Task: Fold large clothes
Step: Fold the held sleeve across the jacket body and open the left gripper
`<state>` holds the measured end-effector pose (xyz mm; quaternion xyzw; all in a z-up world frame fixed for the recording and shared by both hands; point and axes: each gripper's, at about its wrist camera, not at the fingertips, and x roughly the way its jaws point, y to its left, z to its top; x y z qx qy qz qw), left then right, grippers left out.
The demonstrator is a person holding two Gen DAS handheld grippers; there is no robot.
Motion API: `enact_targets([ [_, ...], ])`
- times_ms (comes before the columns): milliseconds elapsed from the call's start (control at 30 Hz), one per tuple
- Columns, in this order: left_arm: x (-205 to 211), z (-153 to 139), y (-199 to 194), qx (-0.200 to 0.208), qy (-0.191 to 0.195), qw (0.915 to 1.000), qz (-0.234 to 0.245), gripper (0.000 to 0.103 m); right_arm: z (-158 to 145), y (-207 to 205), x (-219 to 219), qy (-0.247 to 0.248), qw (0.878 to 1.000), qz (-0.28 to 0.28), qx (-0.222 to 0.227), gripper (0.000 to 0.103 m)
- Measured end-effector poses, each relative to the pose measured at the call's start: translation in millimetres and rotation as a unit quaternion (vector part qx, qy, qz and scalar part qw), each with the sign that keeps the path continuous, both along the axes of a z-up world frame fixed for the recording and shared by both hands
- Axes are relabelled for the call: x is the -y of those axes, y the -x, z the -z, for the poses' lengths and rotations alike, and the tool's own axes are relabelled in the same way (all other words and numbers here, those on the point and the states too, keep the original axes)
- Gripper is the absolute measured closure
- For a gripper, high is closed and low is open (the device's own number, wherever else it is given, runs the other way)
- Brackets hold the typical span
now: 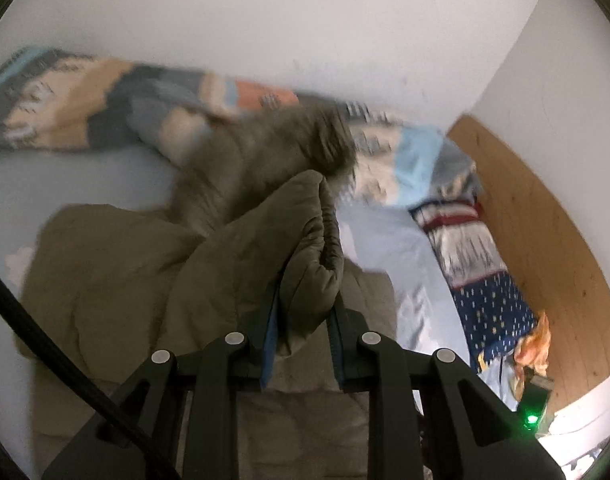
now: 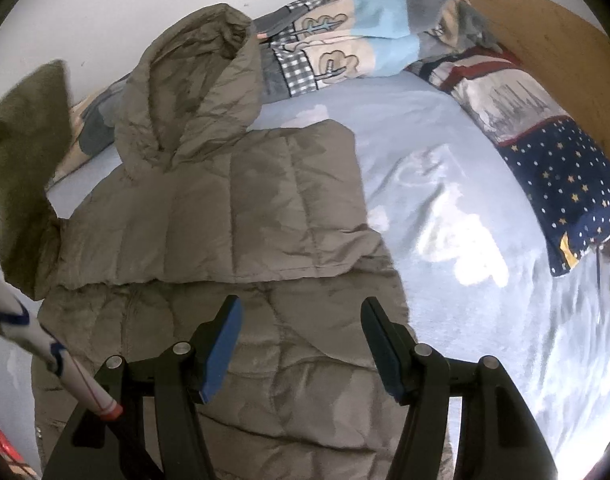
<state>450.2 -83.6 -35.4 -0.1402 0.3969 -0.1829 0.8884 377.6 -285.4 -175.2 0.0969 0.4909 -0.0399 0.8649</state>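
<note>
Now: my left gripper (image 1: 305, 320) clamped on padded olive fold of jacket (image 1: 105, 280), fabric bunched between pads, lifted off bed (image 1: 385, 248). My right gripper (image 2: 301, 344) jaws apart, nothing between them, hovering over jacket (image 2: 233, 208) body. Jacket lies flat mid-bed on pale blue sheet, hood (image 2: 193, 92) toward far edge by patterned quilt (image 2: 345, 52). Starred pillow (image 2: 553, 168) along wooden headboard (image 2: 553, 32).

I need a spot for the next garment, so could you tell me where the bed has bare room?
The light blue sheet lies bare between the khaki puffer jacket and the starry pillow. It is crowded along the wall, where the patterned blanket is bunched beside the jacket's hood.
</note>
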Motion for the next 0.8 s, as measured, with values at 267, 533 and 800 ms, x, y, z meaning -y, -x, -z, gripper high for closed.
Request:
enact_targets([
  [267, 91, 72, -9, -0.051, -0.060, 0.9964, 0.033, 0.082, 2, 6, 34, -0.018, 0.999, 0.030, -0.004, 0.037],
  [533, 114, 121, -11, -0.073, -0.096, 0.9923, 0.028, 0.080, 2, 10, 52, -0.032, 0.999, 0.044, -0.004, 0.037],
  [800, 129, 110, 3, -0.096, -0.107, 0.9861, 0.084, 0.034, -1, 9, 60, -0.050, 0.997, 0.059, 0.001, 0.037],
])
